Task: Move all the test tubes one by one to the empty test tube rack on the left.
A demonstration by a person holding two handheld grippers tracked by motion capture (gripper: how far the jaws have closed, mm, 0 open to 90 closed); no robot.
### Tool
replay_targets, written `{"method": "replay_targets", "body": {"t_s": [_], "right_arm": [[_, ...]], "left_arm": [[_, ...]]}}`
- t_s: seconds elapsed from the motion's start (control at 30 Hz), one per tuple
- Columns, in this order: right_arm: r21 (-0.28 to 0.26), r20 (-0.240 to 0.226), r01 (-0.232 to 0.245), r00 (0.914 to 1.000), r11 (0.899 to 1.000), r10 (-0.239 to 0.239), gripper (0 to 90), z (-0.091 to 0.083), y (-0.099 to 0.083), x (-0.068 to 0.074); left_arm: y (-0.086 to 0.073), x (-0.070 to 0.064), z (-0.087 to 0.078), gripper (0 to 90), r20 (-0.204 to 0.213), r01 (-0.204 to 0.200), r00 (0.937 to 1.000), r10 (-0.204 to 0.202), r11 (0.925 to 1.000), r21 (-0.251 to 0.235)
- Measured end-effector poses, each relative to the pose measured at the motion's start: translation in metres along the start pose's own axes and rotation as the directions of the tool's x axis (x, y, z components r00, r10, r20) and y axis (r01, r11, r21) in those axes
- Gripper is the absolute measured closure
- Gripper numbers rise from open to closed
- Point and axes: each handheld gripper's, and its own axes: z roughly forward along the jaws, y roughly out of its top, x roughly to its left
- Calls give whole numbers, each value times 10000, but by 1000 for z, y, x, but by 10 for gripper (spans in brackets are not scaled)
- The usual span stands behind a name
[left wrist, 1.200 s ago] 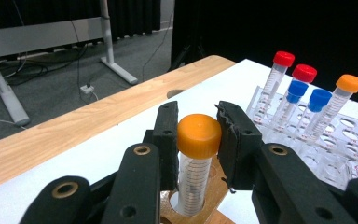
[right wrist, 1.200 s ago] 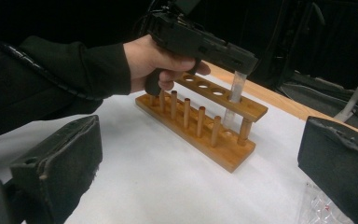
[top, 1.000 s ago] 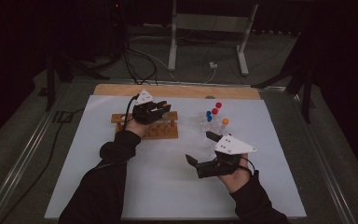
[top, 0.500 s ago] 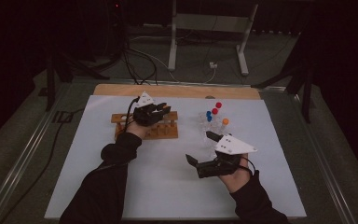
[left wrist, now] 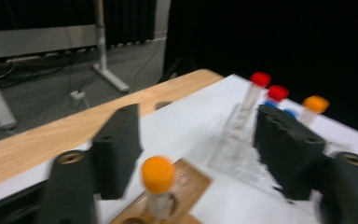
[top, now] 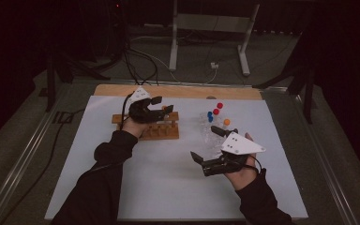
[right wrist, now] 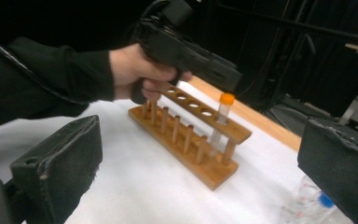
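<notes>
From the high view, my left gripper (top: 161,106) hangs over the right end of the wooden rack (top: 146,127) on the white table (top: 136,183), fingers spread wide and holding nothing. My right gripper (top: 209,145) sits lower right, just beside the clear stand (top: 209,126) of capped tubes, fingers wide apart and empty as well. In the left gripper view, the orange-capped tube (left wrist: 158,186) stands upright in a rack hole (left wrist: 179,184) between my open fingers (left wrist: 116,149), touching neither; the red-capped tubes (left wrist: 260,80) rise from the clear stand farther off. In the right gripper view, my own fingers (right wrist: 58,163) gape at the edges, while the left gripper (right wrist: 186,44) hovers above the rack (right wrist: 186,140), just over the tube (right wrist: 221,119) in its end hole.
</notes>
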Motion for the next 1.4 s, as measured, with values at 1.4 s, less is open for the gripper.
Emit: {"method": "replay_targets", "body": {"t_s": [1.4], "right_arm": [[1992,2790,-2632,9386,9440,2028,66,14,-85,-114]], "left_arm": [[-44,-59,-62,15,2158,-954,9718,954,9954,-107]]}}
